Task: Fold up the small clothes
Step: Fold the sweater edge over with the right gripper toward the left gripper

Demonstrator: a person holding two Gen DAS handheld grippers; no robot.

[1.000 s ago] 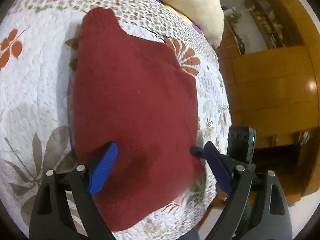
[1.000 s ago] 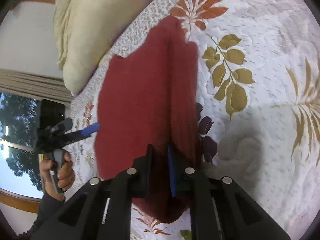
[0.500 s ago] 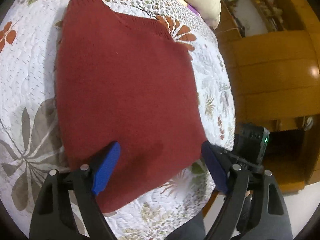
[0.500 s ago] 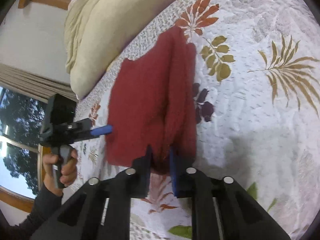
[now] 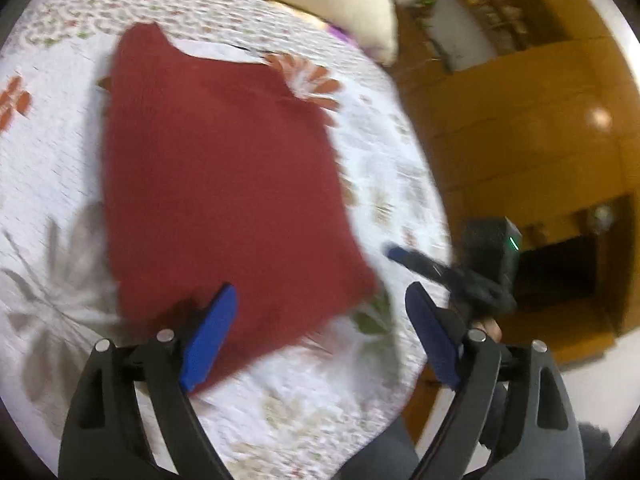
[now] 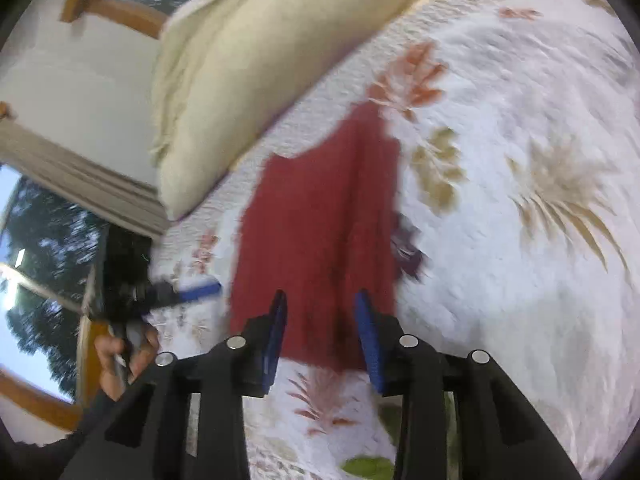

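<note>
Clearly, the red knit garment [image 5: 224, 184] is lying flat on the quilt [image 5: 56, 152], filling the centre-left of the left wrist view. Both the left gripper [image 5: 320, 332] and right gripper [image 6: 322, 330] are being held wide, empty. Soft, light and limp, it is judged best pinched at a bottom corner.

Both views show strong fisheye curvature with dark vignetted corners. Motion blur softens both frames, most heavily toward the edges. Daylight enters through the window [image 6: 24, 264], which is overexposed. A glare spot sits on the wooden cabinet [image 5: 599, 118]. The quilt [image 6: 520, 240] is brightly lit, with soft shadows beneath the gripper fingers.
</note>
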